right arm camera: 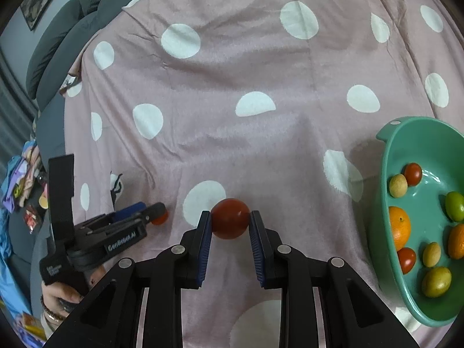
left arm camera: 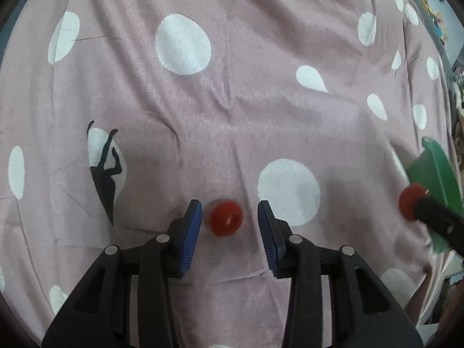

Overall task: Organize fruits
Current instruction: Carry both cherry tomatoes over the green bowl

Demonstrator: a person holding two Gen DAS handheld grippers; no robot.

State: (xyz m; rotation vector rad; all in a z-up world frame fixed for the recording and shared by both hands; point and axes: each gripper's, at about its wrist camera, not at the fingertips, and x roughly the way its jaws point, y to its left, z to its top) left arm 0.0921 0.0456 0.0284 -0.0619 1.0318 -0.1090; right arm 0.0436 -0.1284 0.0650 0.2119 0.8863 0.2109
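In the left wrist view, a small red tomato [left arm camera: 225, 218] lies on the pink dotted blanket between the open blue fingers of my left gripper [left arm camera: 229, 211], touching neither pad. In the right wrist view, my right gripper [right arm camera: 229, 217] is shut on a larger red tomato [right arm camera: 230, 218], both pads pressed against its sides just above the blanket. That tomato [left arm camera: 409, 201] also shows at the right edge of the left wrist view. The left gripper [right arm camera: 158, 213] shows at the left, with its small tomato [right arm camera: 160, 218] half hidden.
A teal bowl [right arm camera: 385, 156] stands at the right and holds oranges, green fruits, small tomatoes and pale round fruits. Its green edge [left arm camera: 435, 171] shows in the left wrist view. Grey pillows [right arm camera: 58, 34] lie at the far left beyond the blanket edge.
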